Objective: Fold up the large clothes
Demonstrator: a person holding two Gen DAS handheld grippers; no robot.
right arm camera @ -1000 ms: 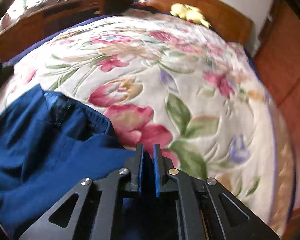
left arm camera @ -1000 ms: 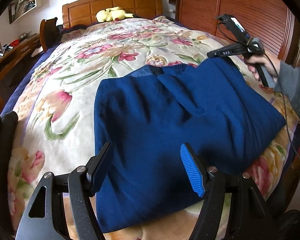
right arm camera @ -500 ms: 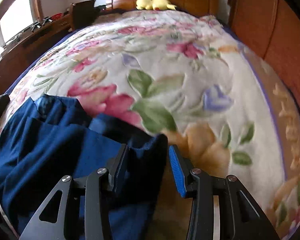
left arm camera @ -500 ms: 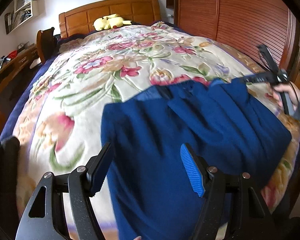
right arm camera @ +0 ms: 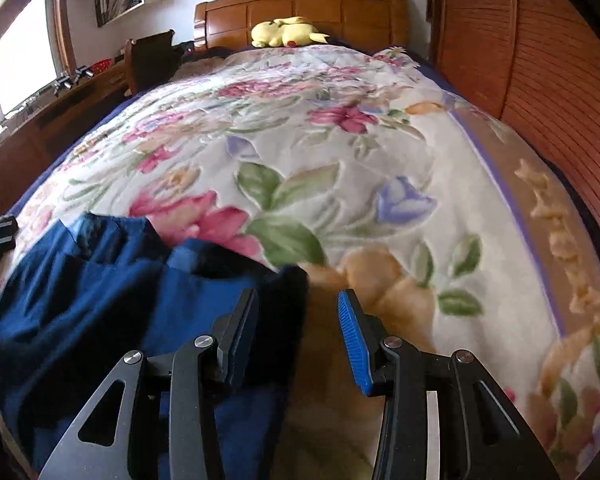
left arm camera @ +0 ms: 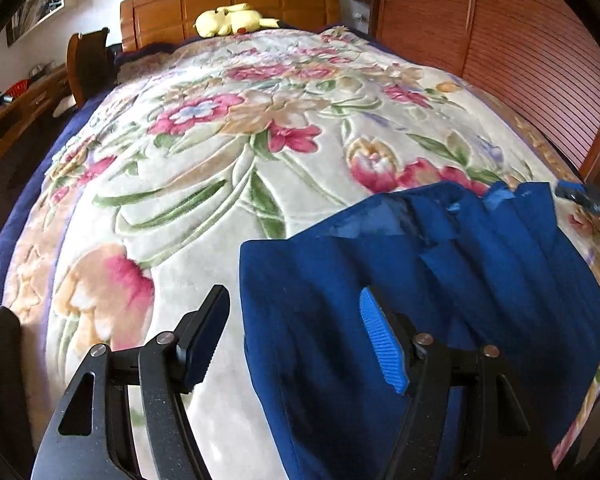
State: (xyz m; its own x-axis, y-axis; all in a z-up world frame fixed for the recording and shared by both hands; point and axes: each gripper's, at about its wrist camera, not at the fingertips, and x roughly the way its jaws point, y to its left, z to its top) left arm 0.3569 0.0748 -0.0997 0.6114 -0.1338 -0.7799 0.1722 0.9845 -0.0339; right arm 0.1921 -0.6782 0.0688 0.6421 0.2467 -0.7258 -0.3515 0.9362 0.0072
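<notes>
Left wrist view: dark blue garment folded over on flowery bed blanket, near foot edge. Probably soft, floppy, a bit heavy; best pinched at a corner or edge. Left tool wide apart, empty. Right tool wide too, holding nothing.

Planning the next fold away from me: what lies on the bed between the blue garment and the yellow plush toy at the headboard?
Only bare floral blanket lies between the blue garment and the yellow plush toy; both wrist views show it.
</notes>
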